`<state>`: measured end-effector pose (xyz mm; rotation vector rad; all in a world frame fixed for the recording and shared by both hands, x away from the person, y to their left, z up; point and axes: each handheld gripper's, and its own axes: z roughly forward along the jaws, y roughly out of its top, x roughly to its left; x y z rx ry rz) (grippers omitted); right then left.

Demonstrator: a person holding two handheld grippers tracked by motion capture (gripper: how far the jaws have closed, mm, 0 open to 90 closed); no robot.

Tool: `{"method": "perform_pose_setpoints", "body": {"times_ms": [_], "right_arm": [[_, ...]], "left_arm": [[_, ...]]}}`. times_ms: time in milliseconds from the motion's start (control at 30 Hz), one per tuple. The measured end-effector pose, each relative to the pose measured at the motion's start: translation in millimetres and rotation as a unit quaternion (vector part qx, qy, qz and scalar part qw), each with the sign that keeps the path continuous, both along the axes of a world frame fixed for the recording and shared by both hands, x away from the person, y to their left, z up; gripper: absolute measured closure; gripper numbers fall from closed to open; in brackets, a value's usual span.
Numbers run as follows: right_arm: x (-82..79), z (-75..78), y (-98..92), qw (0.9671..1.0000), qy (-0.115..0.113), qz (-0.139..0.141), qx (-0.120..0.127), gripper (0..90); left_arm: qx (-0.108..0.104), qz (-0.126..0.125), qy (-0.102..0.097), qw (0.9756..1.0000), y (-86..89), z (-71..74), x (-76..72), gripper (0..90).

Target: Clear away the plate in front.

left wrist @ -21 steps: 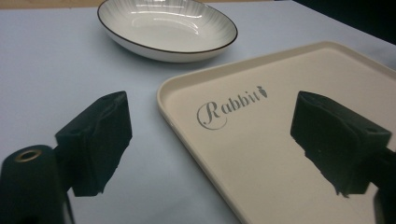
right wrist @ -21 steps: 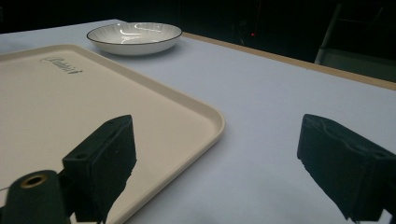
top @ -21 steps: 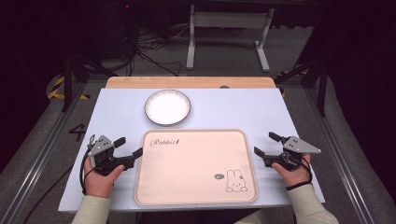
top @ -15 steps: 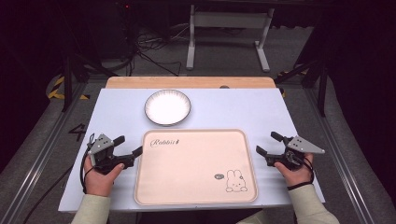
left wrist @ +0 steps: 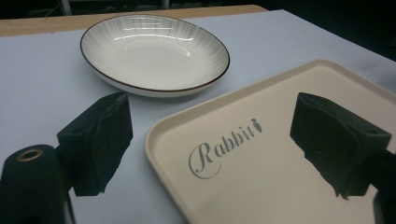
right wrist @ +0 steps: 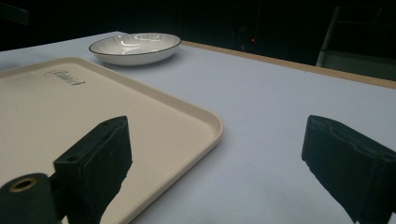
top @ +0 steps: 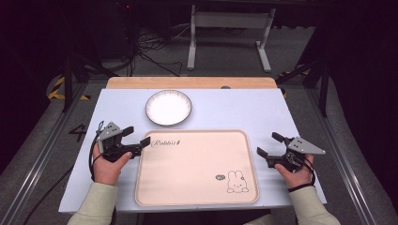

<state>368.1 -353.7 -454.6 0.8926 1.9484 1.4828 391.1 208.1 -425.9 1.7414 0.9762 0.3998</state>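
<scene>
A cream tray (top: 197,187) printed with "Rabbit" and a bunny lies at the table's near middle. My left gripper (top: 136,135) is open at the tray's far left corner. In the left gripper view (left wrist: 215,140) one jaw hangs over the tray (left wrist: 261,186) and the other over the bare table, with nothing gripped. My right gripper (top: 269,144) is open at the tray's right edge. In the right gripper view (right wrist: 219,158) one jaw is above the tray (right wrist: 70,107) and the other above the table.
A white ribbed plate (top: 168,108) with a dark rim stands empty just beyond the tray's far left corner, also seen as the plate (left wrist: 154,53) and the plate (right wrist: 135,46). The pale blue tabletop (top: 234,108) ends in a wooden strip (top: 187,82) at the back.
The left gripper has edged slightly forward, so one jaw now reaches over the tray's corner. The right gripper has hardly moved.
</scene>
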Motion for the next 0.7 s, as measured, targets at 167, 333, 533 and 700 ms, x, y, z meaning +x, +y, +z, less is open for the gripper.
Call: {"method": "perform_pose_setpoints", "body": {"times_ms": [167, 333, 533, 700], "right_arm": [[1.3, -0.1, -1.5, 1.0000, 0.005, 0.004, 0.007, 9.6], [0.6, -0.1, -0.9, 1.0000, 0.002, 0.000, 0.003, 10.9], [-0.4, -0.1, 3.6, 0.9998, -0.003, -0.007, -0.017, 11.4], [-0.1, -0.2, 1.6, 0.9999, -0.001, -0.004, -0.010, 13.6]], "left_arm": [[0.006, 0.009, -0.007, 0.9999, 0.0, 4.2, 8.6, 17.9], [-0.003, 0.019, 0.003, 0.9998, 3.9, 2.5, 26.0, 16.9], [0.023, 0.029, -0.001, 0.9993, 4.2, 5.3, 42.8, 17.8], [0.010, 0.038, 0.007, 0.9992, 5.3, 8.8, 59.7, 14.9]]}}
